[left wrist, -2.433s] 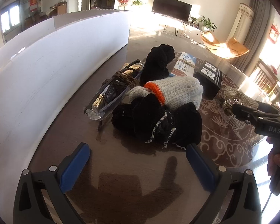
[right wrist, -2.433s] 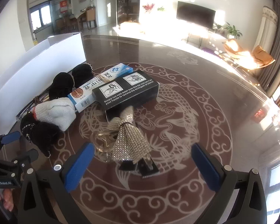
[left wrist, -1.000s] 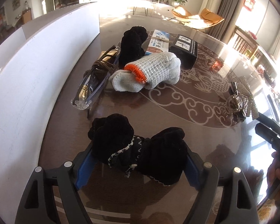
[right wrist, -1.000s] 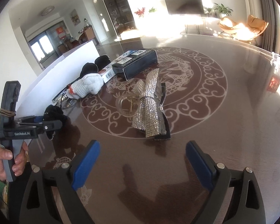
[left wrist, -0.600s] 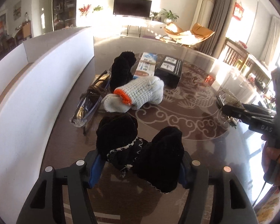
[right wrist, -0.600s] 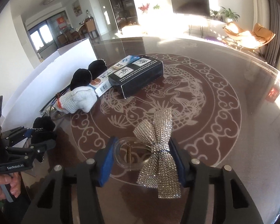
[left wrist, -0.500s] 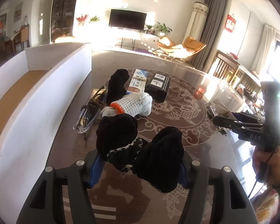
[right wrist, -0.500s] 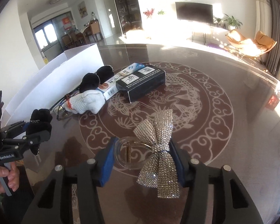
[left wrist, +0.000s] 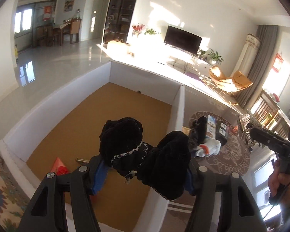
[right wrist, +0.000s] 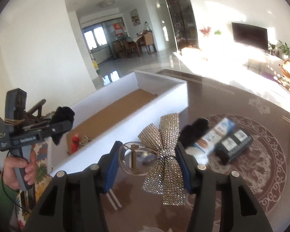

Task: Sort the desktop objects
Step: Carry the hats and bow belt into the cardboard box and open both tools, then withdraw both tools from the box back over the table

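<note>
My left gripper (left wrist: 144, 176) is shut on a black fabric bundle with white stitching (left wrist: 145, 150). It hangs in the air over the brown floor of a white-walled box (left wrist: 48, 104). My right gripper (right wrist: 147, 166) is shut on a glittery bow hair clip (right wrist: 164, 154) with a clear plastic clasp, held above the dark table just right of the white-walled box (right wrist: 145, 116). In the right wrist view the left gripper (right wrist: 61, 125) shows at the left with the black fabric bundle (right wrist: 64, 114) above the box. In the left wrist view the right gripper (left wrist: 261, 135) shows at the right edge.
On the patterned table lie a white knit glove with an orange cuff (left wrist: 208, 147), a black carton (right wrist: 234, 147), a blue-and-white carton (right wrist: 216, 133) and another black fabric piece (right wrist: 195, 129). A small red item (left wrist: 59, 167) lies in the box. A hand (right wrist: 19, 168) grips the left tool.
Both grippers closed on their things on the table, then rose and swung left. The black bundle now hangs over the box, and the bow clip is off the table.
</note>
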### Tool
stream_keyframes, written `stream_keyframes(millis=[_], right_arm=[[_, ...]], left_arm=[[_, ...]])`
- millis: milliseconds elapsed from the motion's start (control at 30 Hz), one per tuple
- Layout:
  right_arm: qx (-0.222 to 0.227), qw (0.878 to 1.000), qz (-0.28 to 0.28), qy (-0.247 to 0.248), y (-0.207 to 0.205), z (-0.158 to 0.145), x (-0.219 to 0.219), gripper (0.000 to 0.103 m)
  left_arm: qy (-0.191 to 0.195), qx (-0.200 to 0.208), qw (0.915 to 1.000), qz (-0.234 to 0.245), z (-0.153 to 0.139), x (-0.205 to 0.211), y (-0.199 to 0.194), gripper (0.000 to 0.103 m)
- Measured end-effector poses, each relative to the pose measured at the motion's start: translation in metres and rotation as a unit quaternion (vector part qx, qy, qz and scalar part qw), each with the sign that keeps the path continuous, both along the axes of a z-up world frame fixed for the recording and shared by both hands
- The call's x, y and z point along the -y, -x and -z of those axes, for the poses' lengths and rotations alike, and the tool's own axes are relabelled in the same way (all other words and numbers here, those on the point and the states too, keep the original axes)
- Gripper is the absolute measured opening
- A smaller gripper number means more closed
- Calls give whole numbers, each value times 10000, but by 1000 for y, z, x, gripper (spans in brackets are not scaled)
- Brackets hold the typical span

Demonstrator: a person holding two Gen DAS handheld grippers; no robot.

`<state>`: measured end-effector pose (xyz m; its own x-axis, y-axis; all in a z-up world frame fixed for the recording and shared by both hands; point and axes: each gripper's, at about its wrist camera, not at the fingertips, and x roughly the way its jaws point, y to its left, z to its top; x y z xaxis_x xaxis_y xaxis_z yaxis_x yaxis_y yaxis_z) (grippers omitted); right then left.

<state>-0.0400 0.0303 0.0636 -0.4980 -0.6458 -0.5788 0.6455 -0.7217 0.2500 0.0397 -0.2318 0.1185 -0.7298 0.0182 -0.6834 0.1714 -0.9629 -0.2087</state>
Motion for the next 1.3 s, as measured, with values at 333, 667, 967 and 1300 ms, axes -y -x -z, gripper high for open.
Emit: stream_keyframes(millis=[333,667,967,1300], right_arm=[[863,9892,-1170,-179,44,30,201,55],[1147,9847,-1273,-302,42,56,209,93],[312,9948,-869,-427,9,43,101,102],[559,9908,564,-1093,-14,110,-60,103]], left_arm=[[-195,1284,9877,-865,58,88,46,69],[10,1372,9854,-1004,73,81,50,80],[-434,1262,9864,-964,56,78,45,95],[-38,70,9978,654,2,-86,11,96]])
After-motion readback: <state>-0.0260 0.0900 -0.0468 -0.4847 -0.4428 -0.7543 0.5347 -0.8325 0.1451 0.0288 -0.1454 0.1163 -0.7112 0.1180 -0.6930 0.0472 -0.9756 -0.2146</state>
